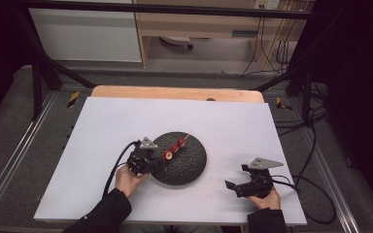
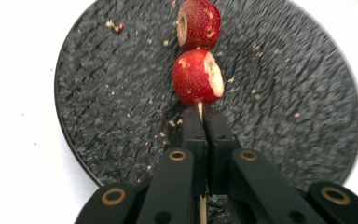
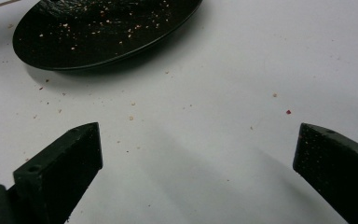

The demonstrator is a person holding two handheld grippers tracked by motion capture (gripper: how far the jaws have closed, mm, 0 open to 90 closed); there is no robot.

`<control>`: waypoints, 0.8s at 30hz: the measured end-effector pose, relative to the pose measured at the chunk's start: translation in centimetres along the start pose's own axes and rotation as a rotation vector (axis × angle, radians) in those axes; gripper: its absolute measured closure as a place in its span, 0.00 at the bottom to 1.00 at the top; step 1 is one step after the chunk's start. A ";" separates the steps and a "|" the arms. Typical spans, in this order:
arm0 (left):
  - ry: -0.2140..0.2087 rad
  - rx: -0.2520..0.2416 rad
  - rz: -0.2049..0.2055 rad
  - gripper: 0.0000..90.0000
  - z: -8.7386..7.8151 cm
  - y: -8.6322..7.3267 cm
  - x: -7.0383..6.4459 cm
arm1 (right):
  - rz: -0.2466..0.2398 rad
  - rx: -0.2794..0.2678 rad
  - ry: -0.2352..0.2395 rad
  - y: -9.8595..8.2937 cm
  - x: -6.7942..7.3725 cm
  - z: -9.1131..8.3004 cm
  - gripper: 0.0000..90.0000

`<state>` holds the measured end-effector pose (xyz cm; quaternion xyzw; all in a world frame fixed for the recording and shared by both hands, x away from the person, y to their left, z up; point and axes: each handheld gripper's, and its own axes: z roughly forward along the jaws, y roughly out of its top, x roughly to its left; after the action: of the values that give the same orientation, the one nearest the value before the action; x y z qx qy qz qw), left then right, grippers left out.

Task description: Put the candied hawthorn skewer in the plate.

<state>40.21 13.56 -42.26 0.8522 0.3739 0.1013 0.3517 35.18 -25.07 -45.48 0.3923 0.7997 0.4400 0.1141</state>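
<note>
A big white bench [image 1: 126, 126] fills the middle of the high view. On it sits a round black plate [image 1: 194, 167] with a rough, bumpy top. Small crumbs [image 2: 168, 122] lie on the plate, and more are spread on the white bench near it.

The left gripper [image 1: 150, 162] is at the left edge of the plate, held in the person's left hand [image 1: 128, 180]. In the left gripper view its jaws are pressed tight together on a thin wooden stick [image 2: 200, 110]. The stick points out over the plate toward its far side. Two red fruits are pushed onto the stick. The near fruit [image 2: 197, 77] sits just past the tips of the jaws, and its cut side shows pale flesh. The far fruit [image 2: 198, 24] comes right after it and has a small round hole in its end. Both fruits are above the plate.

The right gripper [image 1: 237, 187] is on the bench to the right of the plate, well apart from the stick. Its jaws are spread wide with nothing between them, only white bench below.
</note>
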 end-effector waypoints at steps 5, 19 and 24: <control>0.010 0.022 0.017 0.98 0.6 -0.1 -0.3 | 0.000 -0.003 -0.007 -0.1 -0.2 -0.2 0.02; 0.043 0.027 0.029 0.80 0.8 -0.4 -0.6 | 0.001 0.000 -0.002 -0.2 -0.2 -0.3 0.02; 0.070 -0.001 0.037 0.55 -0.4 -0.7 -0.2 | 0.016 0.005 -0.005 -0.2 -0.2 -0.2 0.02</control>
<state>39.47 13.92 -42.47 0.8547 0.3703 0.1374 0.3369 35.08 -25.44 -45.57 0.3998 0.7974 0.4379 0.1115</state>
